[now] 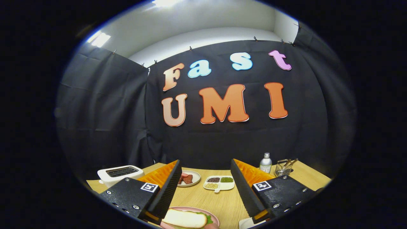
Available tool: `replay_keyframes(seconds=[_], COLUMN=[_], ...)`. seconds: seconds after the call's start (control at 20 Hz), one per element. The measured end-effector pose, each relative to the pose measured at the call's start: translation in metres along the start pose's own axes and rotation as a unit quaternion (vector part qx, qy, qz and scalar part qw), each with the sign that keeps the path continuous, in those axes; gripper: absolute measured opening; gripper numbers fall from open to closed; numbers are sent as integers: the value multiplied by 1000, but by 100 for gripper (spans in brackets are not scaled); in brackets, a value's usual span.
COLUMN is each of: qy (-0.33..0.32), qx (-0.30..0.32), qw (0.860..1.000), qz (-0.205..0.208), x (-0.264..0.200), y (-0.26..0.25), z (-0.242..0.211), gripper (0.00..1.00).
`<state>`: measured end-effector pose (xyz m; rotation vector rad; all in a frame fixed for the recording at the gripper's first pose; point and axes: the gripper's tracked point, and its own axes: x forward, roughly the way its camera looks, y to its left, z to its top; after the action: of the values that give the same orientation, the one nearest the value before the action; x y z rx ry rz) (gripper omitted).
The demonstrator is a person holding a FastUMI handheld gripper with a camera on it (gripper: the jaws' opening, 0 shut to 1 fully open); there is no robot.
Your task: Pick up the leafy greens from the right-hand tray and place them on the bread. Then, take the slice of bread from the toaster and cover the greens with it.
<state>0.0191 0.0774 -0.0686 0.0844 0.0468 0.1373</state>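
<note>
My gripper (205, 163) is open, its two fingers spread wide with nothing between them. It hangs above the wooden table (222, 200). Below and between the fingers lies a pink plate (213, 216) with a pale bread slice (184, 218) on it. A bit of leafy green (208, 218) pokes out from under the slice's right end. A white toaster (120, 174) stands beyond my left finger, its dark slots facing up; I cannot tell whether anything is in them.
Beyond the fingers sit a small plate of red meat (188, 178) and a white divided dish (219, 183) of beans and seeds. A bottle (265, 163) and a wire basket (283, 168) stand at the back right. A white tray corner (246, 224) shows by my right finger.
</note>
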Motion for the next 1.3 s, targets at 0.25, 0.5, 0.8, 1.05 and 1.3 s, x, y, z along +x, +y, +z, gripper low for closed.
replay_keyframes(seconds=[0.25, 0.5, 0.8, 1.05, 1.3], qy=[-43, -48, -43, -47, -46], qx=[-26, -21, -24, -24, -35], qw=[999, 999, 999, 999, 998], qz=[-1, 0, -10, -3, -7], x=[-5, -6, -4, -4, -4], y=[13, 17, 12, 17, 17], z=[16, 18, 14, 14, 14], gripper=[93, 92, 93, 93, 93])
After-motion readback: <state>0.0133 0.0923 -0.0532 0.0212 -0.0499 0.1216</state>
